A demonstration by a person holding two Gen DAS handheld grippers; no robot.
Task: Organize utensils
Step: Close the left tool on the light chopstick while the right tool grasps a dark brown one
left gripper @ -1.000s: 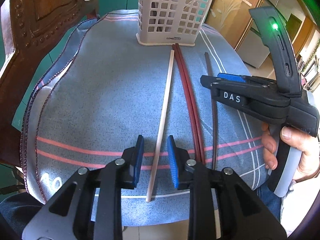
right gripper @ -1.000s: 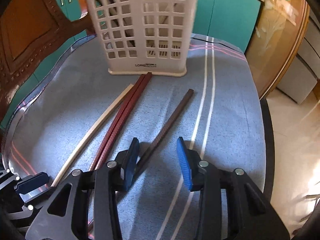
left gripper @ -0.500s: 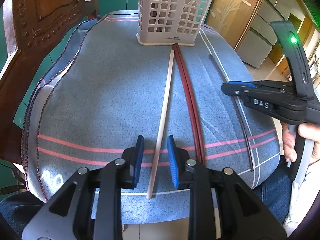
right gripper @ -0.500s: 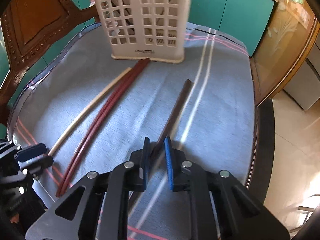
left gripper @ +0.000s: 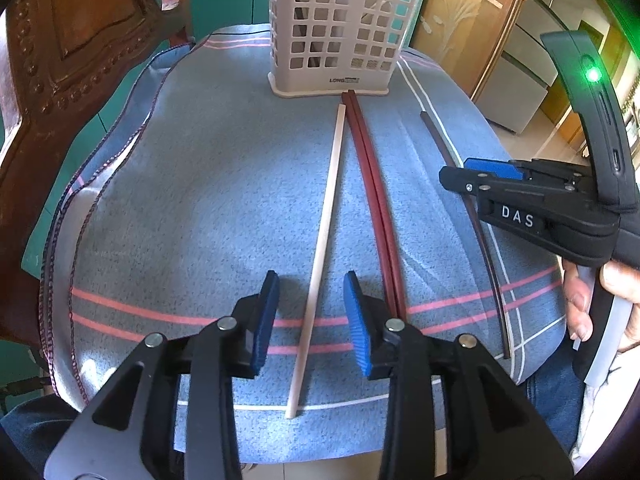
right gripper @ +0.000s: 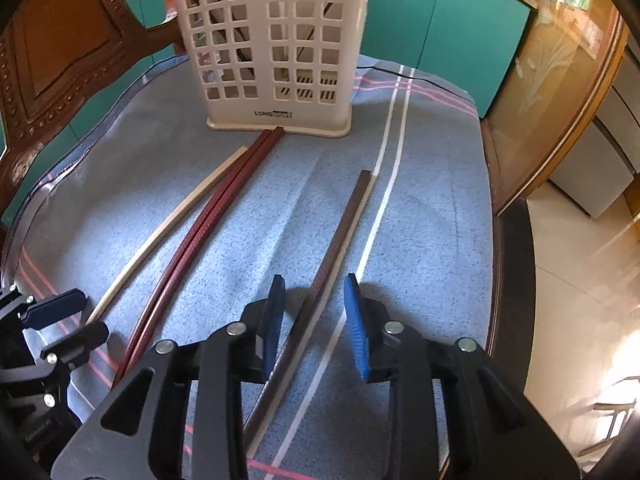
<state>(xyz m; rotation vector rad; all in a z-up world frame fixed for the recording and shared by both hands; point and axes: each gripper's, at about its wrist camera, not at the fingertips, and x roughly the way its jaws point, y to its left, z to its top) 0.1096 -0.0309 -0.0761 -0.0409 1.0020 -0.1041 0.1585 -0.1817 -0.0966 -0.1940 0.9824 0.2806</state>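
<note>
A white slotted utensil basket (left gripper: 336, 80) (right gripper: 260, 80) stands at the far end of the blue cloth, with sticks inside it. Before it lie a cream chopstick (left gripper: 328, 200) (right gripper: 176, 216), a red pair (left gripper: 372, 184) (right gripper: 208, 220) and a dark brown chopstick (left gripper: 452, 160) (right gripper: 344, 224). My left gripper (left gripper: 312, 312) (right gripper: 68, 320) straddles the cream chopstick's near end. Its jaws are opening and the pads stand clear of the stick. My right gripper (right gripper: 315, 320) (left gripper: 472, 176) straddles the dark brown chopstick. Its jaws are also opening and do not press on the stick.
A striped blue cloth (left gripper: 200, 200) covers the small table, whose dark edge (right gripper: 512, 240) drops to the floor on the right. A carved wooden chair (left gripper: 60, 60) stands at the left and teal cabinets (right gripper: 460, 32) behind. A hand (left gripper: 600, 300) holds the right gripper.
The right gripper shut on the dark brown chopstick, swung its near end to the right, and has now opened again. The left jaws have widened around the cream chopstick.
</note>
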